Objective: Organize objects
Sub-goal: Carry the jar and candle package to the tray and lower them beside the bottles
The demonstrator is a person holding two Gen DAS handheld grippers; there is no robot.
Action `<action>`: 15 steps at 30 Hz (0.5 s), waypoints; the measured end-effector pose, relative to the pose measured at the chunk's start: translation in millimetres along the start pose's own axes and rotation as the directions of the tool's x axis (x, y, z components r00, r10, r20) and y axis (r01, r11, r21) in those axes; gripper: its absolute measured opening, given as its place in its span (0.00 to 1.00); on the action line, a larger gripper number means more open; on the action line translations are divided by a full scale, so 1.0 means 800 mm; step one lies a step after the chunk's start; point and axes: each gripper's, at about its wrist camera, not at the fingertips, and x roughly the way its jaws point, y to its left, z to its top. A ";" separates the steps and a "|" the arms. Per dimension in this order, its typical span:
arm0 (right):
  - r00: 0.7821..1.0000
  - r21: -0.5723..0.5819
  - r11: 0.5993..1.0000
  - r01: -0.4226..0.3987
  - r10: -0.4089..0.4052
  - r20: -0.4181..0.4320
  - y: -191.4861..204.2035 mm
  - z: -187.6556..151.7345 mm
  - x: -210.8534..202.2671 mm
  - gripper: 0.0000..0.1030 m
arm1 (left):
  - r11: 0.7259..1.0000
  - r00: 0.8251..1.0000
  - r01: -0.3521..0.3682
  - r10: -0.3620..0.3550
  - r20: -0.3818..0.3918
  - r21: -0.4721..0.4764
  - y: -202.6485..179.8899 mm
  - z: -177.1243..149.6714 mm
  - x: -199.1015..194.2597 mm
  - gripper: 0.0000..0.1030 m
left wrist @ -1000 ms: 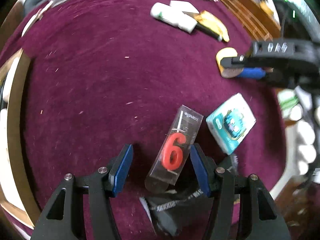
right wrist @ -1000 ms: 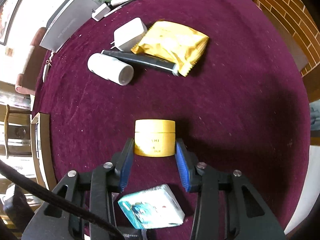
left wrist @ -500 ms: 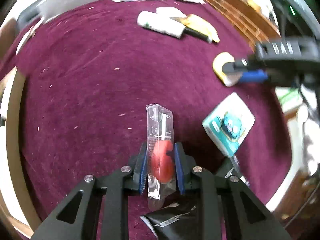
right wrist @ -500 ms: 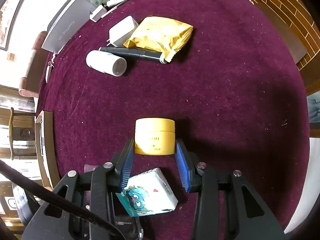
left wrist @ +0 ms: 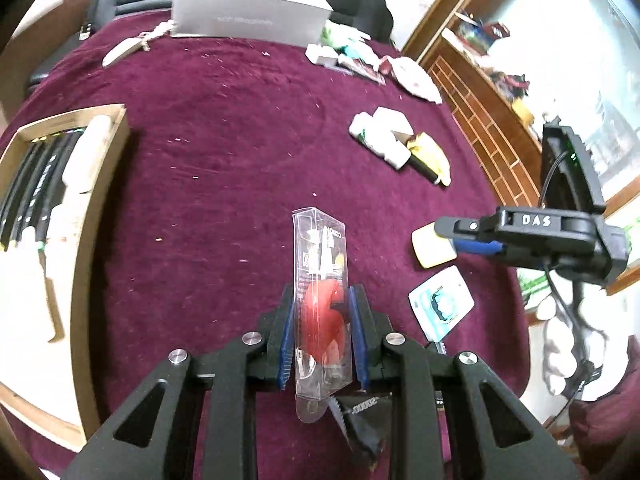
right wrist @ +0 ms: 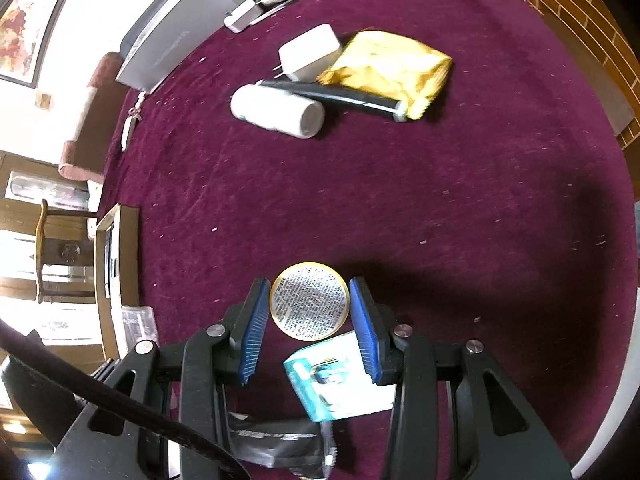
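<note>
My left gripper [left wrist: 322, 322] is shut on a clear plastic candle box [left wrist: 322, 280] with a red number candle inside, held upright above the maroon cloth. My right gripper [right wrist: 308, 308] is shut on a yellow cream jar [right wrist: 308, 300], lifted and tipped so its printed base faces the camera. In the left wrist view the right gripper [left wrist: 460, 236] holds the jar [left wrist: 430, 246] at the right. A teal tissue pack [right wrist: 340, 380] lies under the right gripper and also shows in the left wrist view [left wrist: 440, 304].
A wooden tray [left wrist: 100, 184] with dark and white items sits at the left. A white bottle [right wrist: 280, 110], black tube [right wrist: 340, 98], white charger [right wrist: 308, 52] and yellow packet [right wrist: 392, 68] lie together. A black pouch [left wrist: 360, 416] lies near me. A grey box [left wrist: 252, 16] stands at the back.
My left gripper closed on the candle box, turned it upright and lifted it. My right gripper lifted the yellow jar and tipped it so its base now faces the camera.
</note>
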 end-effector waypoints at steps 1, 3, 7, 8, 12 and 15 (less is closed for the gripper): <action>1.000 -0.013 1.000 -0.004 0.004 -0.004 0.006 -0.002 0.000 0.37 | 1.000 1.000 0.002 -0.002 0.005 -0.009 0.003 -0.004 -0.009 0.20; 1.000 -0.034 0.999 -0.020 0.020 -0.009 0.019 -0.005 0.002 0.37 | 1.000 1.000 0.001 -0.001 0.017 -0.024 0.011 -0.006 -0.024 0.20; 0.997 -0.066 0.995 -0.069 0.067 -0.030 0.048 -0.010 0.011 0.37 | 0.999 0.999 -0.007 0.009 0.038 -0.051 0.028 -0.014 -0.048 0.20; 0.996 -0.075 0.994 -0.081 0.078 -0.037 0.057 -0.013 0.014 0.37 | 0.998 0.999 -0.011 0.014 0.045 -0.062 0.036 -0.017 -0.056 0.20; 0.991 -0.096 0.988 -0.123 0.117 -0.069 0.091 -0.023 0.026 0.37 | 0.994 0.998 -0.010 0.018 0.066 -0.109 0.074 -0.023 -0.081 0.20; 0.985 -0.116 0.981 -0.158 0.148 -0.091 0.119 -0.033 0.032 0.37 | 0.990 0.996 -0.017 0.029 0.080 -0.137 0.106 -0.025 -0.099 0.20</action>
